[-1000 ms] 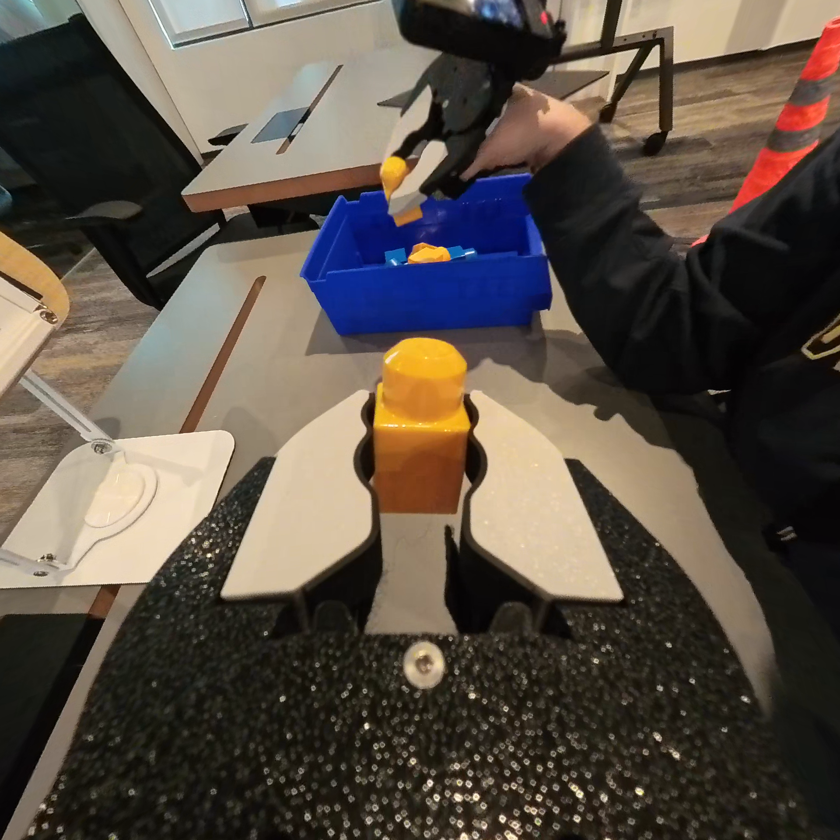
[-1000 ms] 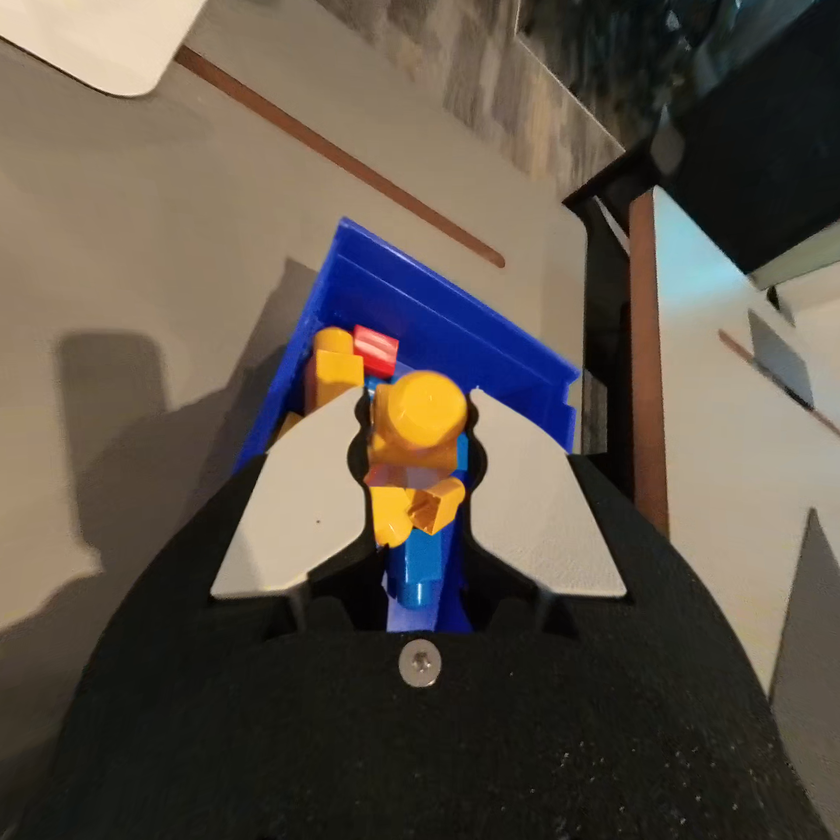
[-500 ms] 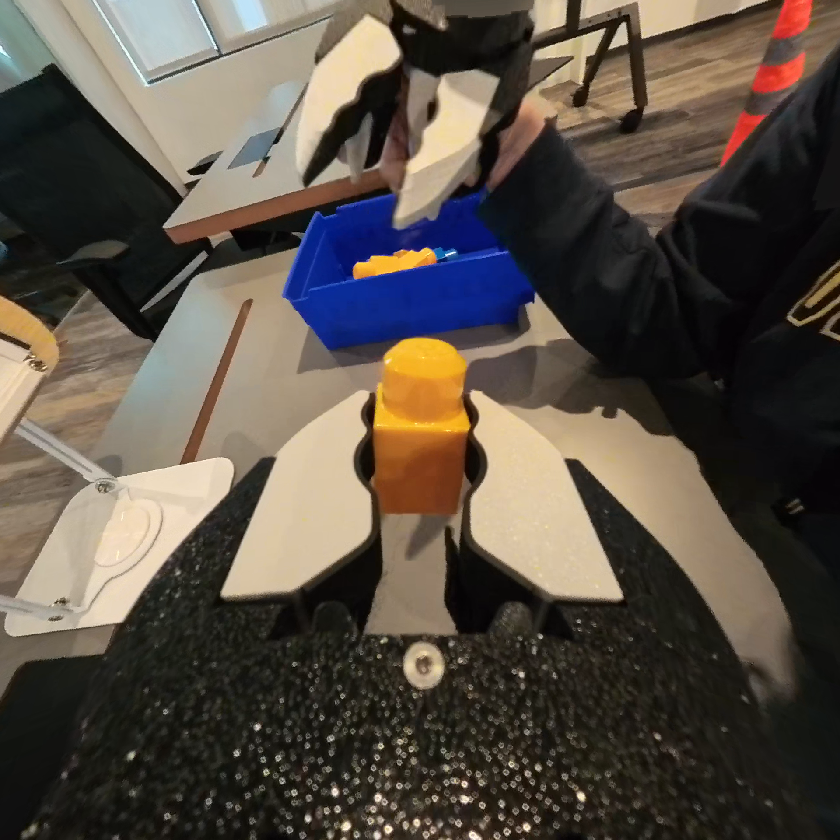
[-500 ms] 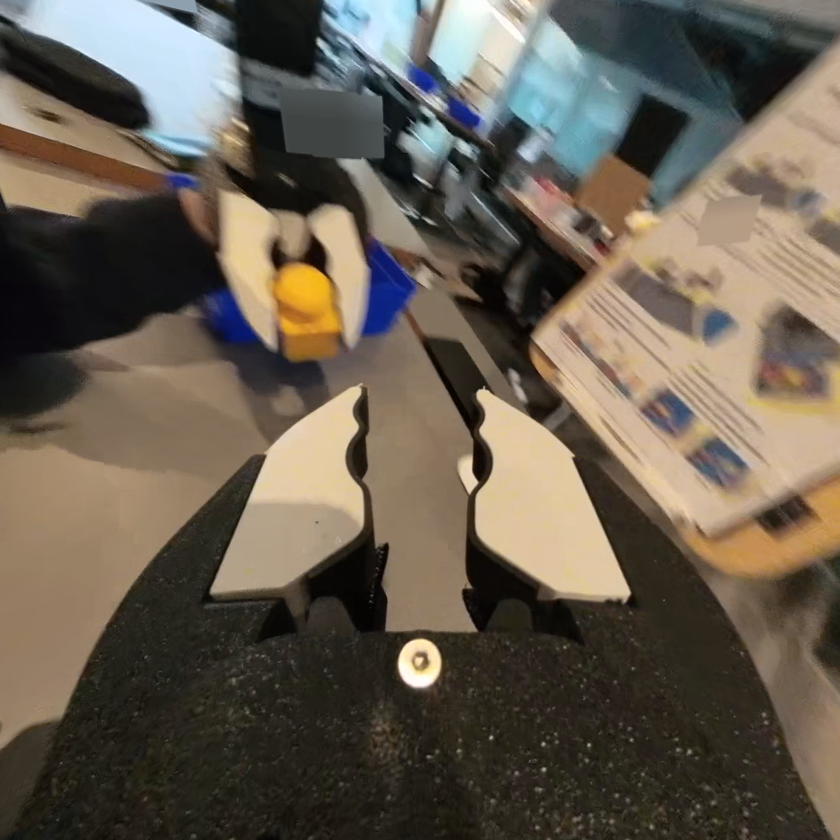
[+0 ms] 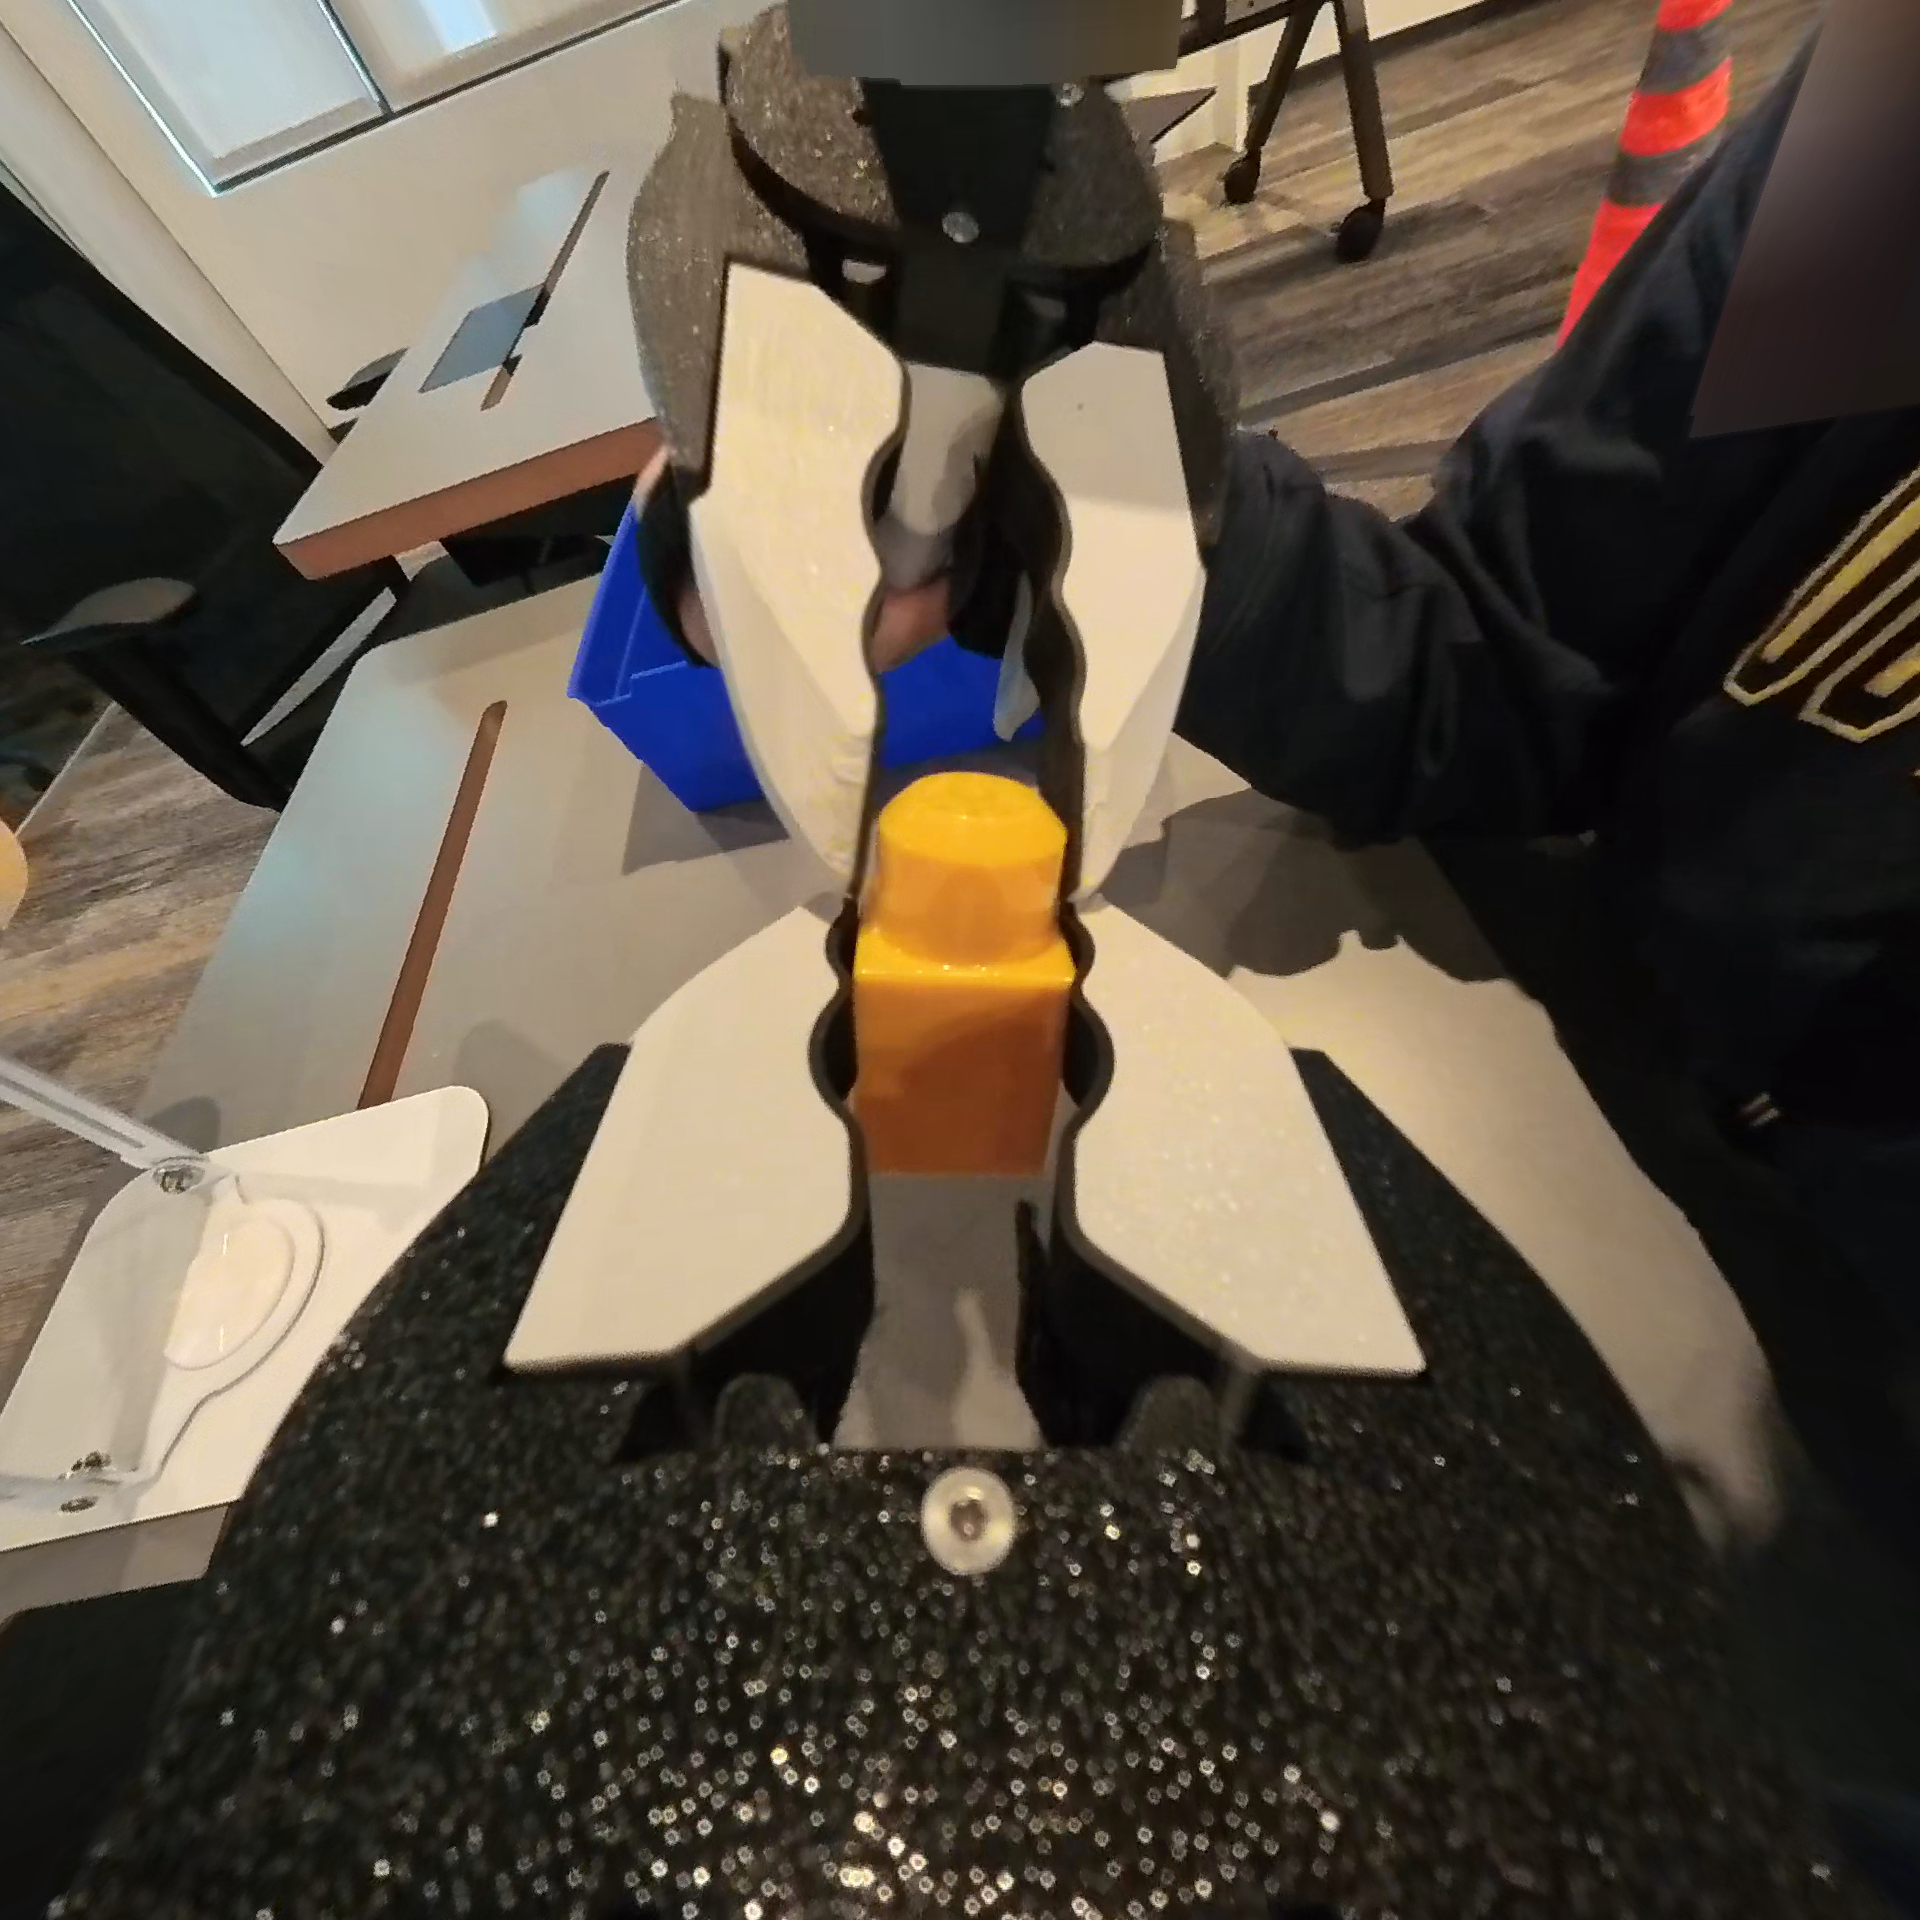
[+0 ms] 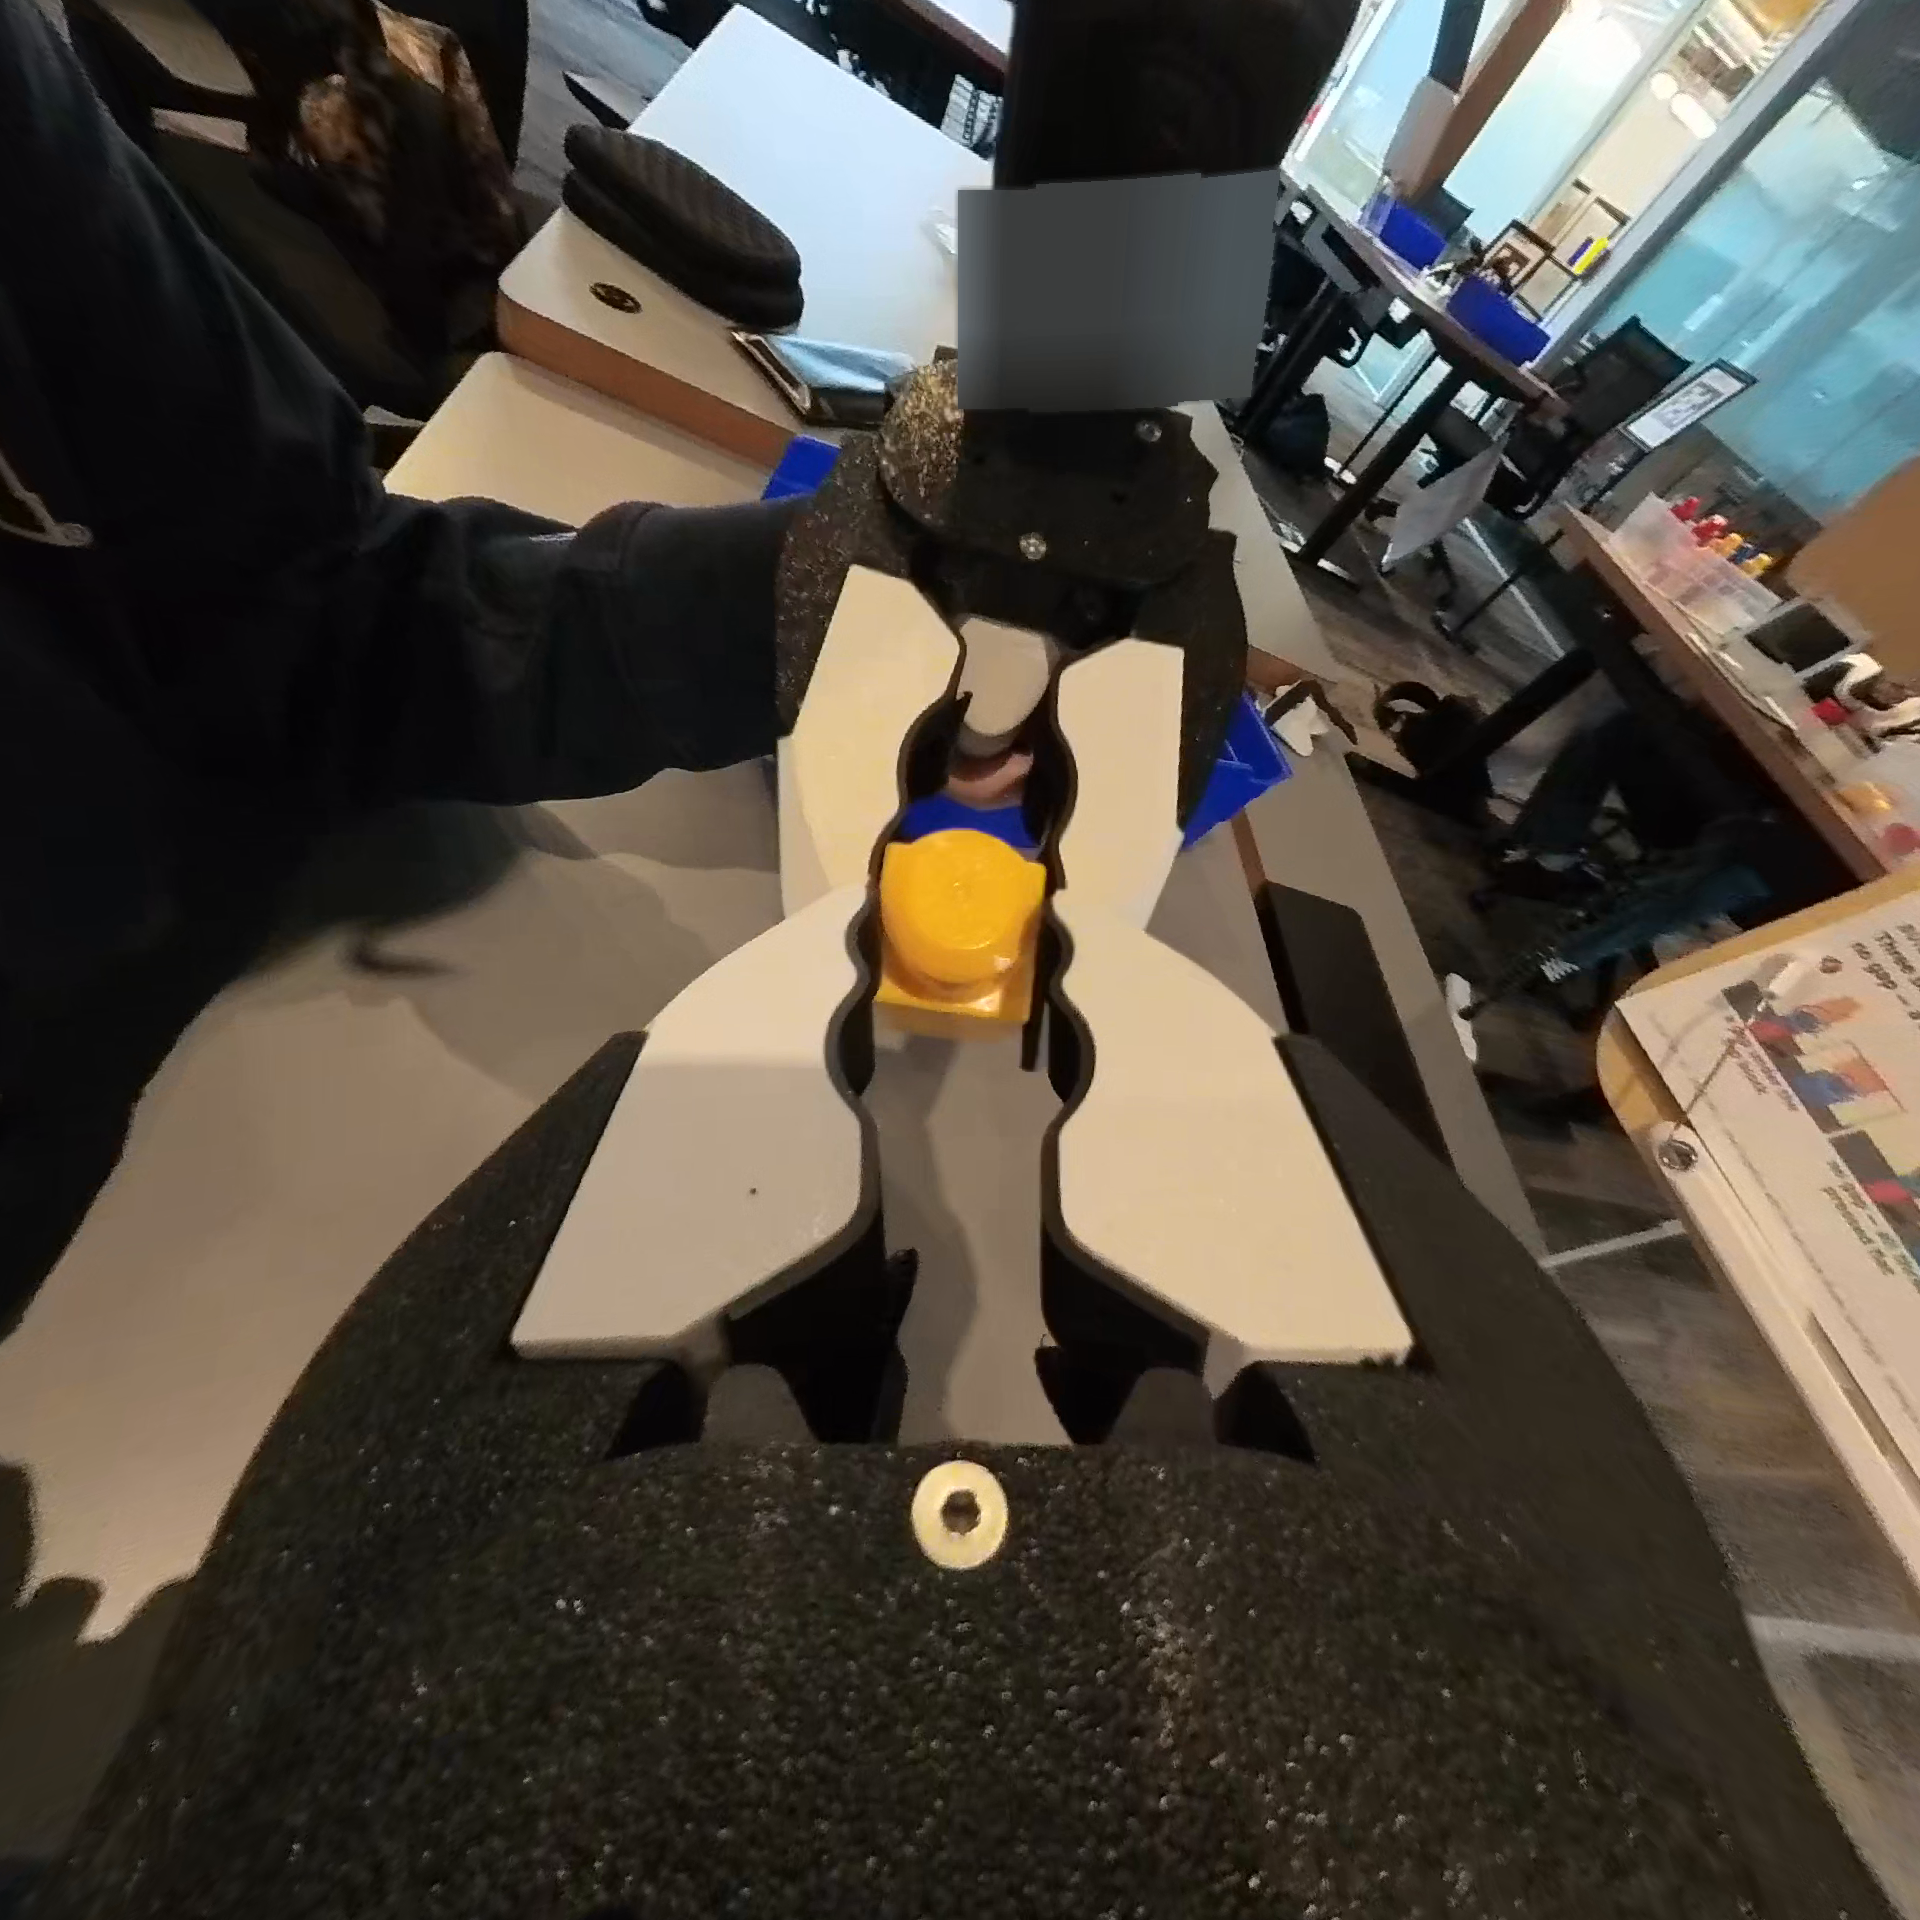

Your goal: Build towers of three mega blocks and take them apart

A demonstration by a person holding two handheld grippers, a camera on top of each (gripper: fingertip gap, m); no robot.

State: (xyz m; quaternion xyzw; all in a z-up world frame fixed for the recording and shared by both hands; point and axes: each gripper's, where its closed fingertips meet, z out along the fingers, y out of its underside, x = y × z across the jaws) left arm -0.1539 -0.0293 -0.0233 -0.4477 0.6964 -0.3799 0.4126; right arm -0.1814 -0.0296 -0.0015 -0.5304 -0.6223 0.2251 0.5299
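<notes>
One yellow block (image 5: pixel 961 1023) is in play, and two grippers meet over it above the grey table (image 5: pixel 332 831). The left gripper (image 5: pixel 961 935) has its two white fingers closed on the square body of the block, stud pointing away from its camera. The right gripper (image 5: pixel 966 821) comes in from the far side, tips toward the left one, and its two fingers flank the round stud at the top of that same block. In the right wrist view the block (image 6: pixel 956 951) sits at the tips of the right gripper (image 6: pixel 956 966), stud end facing the lens, with the left gripper (image 6: pixel 971 831) just beyond it. The right jaws stand at a narrow gap about the width of the stud; whether they actually press on it or only bracket it I cannot tell, since the fingertips overlap there.

Beyond the left gripper, behind the right one's fingers, lies one blue bin (image 5: pixel 675 707), mostly hidden; its contents are not visible. To the left of the left gripper's body rests one white plate (image 5: pixel 343 1174) with a clear stand fixed to it. A dark sleeve (image 5: pixel 1455 644) runs off to the right behind the right gripper. One orange cone (image 5: pixel 1652 135) stands far off at upper right. In the right wrist view, one printed sheet (image 6: pixel 1787 1091) lies to the right of that gripper.
</notes>
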